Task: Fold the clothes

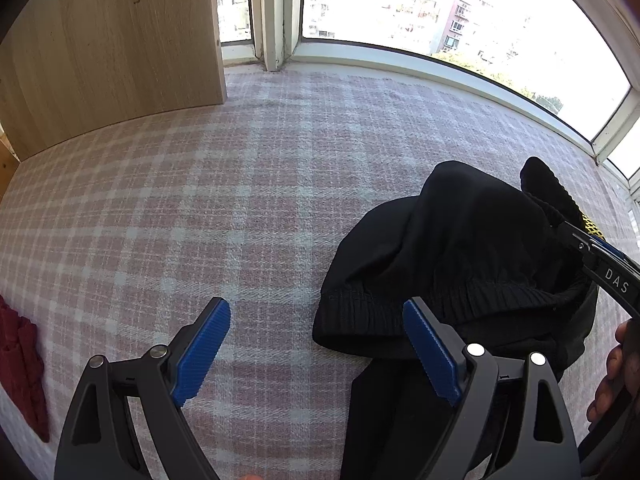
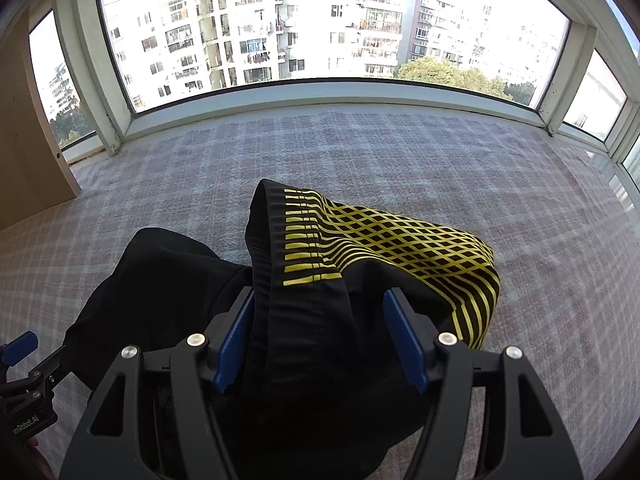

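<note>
Garment first: the black clothing, with its yellow lattice panel, sits bunched on the checked cloth surface, at about 3 o'clock in your left view and dead centre in your right view.

Your right tongs stand spread, with a ridge of the black fabric rising between the blue pads; the left pad looks to touch it, the right pad stands apart, so nothing is clamped. Your left tongs are also spread and hold nothing, the right pad over the ribbed hem, the left pad over bare cloth.

Judging by the heap, no fold is begun; you probably need to spread it flat. Close the right tongs on one layer only, near the waistband, and take the ribbed hem with the left, then draw them apart toward 12 o'clock.

Watch the wooden panel at 10 o'clock and the window sill along 12 o'clock. A dark red knitted item lies at 8 o'clock, well apart.
</note>
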A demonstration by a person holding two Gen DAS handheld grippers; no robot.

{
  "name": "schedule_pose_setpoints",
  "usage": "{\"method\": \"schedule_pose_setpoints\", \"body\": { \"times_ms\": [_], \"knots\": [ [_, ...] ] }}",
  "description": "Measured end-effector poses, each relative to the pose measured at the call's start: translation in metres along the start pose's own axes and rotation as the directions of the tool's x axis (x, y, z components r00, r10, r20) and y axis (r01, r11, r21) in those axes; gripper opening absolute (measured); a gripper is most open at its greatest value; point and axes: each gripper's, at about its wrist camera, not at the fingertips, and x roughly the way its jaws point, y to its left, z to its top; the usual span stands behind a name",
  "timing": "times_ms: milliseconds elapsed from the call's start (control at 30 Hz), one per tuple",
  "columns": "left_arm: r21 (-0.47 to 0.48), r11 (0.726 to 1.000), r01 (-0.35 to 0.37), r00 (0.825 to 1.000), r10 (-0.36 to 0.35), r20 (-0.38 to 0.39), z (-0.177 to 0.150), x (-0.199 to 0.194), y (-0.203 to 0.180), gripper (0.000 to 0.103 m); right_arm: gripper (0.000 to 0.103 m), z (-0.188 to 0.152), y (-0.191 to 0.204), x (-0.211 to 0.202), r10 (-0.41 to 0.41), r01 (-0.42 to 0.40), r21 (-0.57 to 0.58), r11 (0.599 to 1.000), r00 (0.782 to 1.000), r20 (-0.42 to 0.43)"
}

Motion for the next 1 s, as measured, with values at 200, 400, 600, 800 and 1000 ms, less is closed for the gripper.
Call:
{"method": "schedule_pose_setpoints", "body": {
  "times_ms": [200,400,600,800,1000],
  "knots": [
    [-0.019,1.000,-0.005,1.000,0.004,-0.030,-0.006,-0.001,0.026,0.088,0.064,0.023,0.019,0.004,-0.035,0.036,-0.040,0.999,0.999,0.024],
    [-0.010,0.999,0.047,0.996,-0.048,-0.078,-0.007,0.009,0.004,0.088,0.064,0.050,0.030,0.031,-0.067,0.067,-0.058,0.996,0.998,0.009],
    [-0.017,0.994,0.107,0.986,-0.108,-0.128,-0.004,0.026,-0.017,0.088,0.064,0.054,0.042,0.050,-0.072,0.071,-0.095,0.993,0.997,-0.007],
    [-0.032,0.995,0.092,0.987,-0.095,-0.128,0.004,0.034,-0.012,0.088,0.064,0.058,0.047,0.012,-0.064,0.073,-0.120,0.990,0.995,0.074],
    [-0.018,0.996,0.085,0.986,-0.087,-0.139,0.004,0.036,-0.022,0.091,0.064,0.084,0.068,0.045,-0.080,0.079,-0.188,0.979,0.997,-0.001]
  ]
}}
